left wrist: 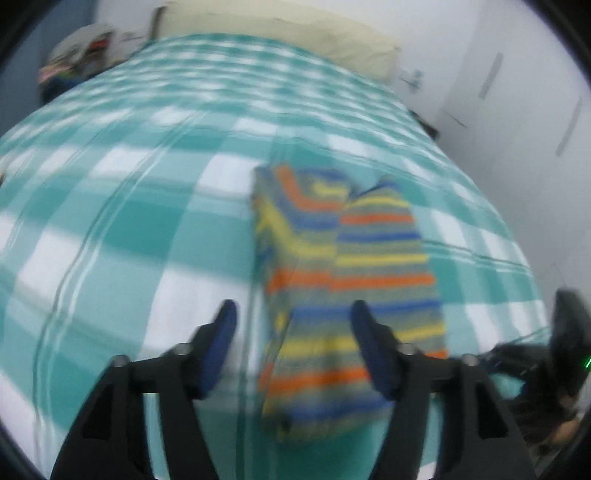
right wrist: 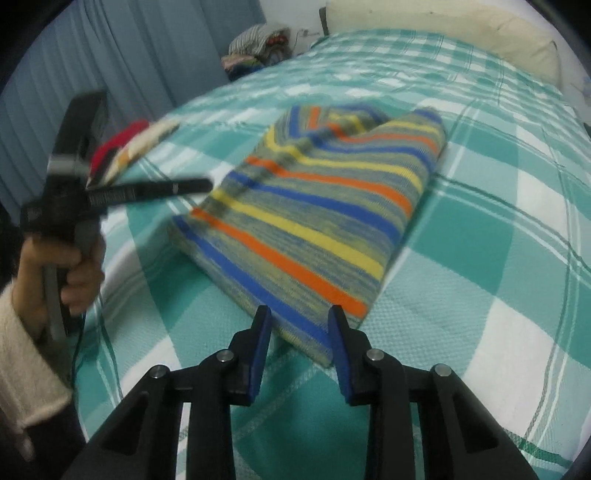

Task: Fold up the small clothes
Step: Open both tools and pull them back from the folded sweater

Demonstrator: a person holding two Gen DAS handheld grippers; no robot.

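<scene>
A striped knit garment (right wrist: 325,206), in blue, orange, yellow and grey, lies folded on the teal checked bedspread (right wrist: 498,258). It also shows in the blurred left wrist view (left wrist: 347,288). My left gripper (left wrist: 293,308) is open and empty, its jaws wide apart over the garment's near end. In the right wrist view it shows as a blurred black tool (right wrist: 110,192) held in a hand at the left. My right gripper (right wrist: 300,314) is open and empty, its fingertips at the garment's near corner.
A cream pillow (right wrist: 461,29) lies at the head of the bed. A heap of clothes (right wrist: 258,44) sits beyond the bed by blue curtains. A red and cream cloth (right wrist: 129,147) lies at the bed's left edge. White wardrobe doors (left wrist: 517,92) stand at right.
</scene>
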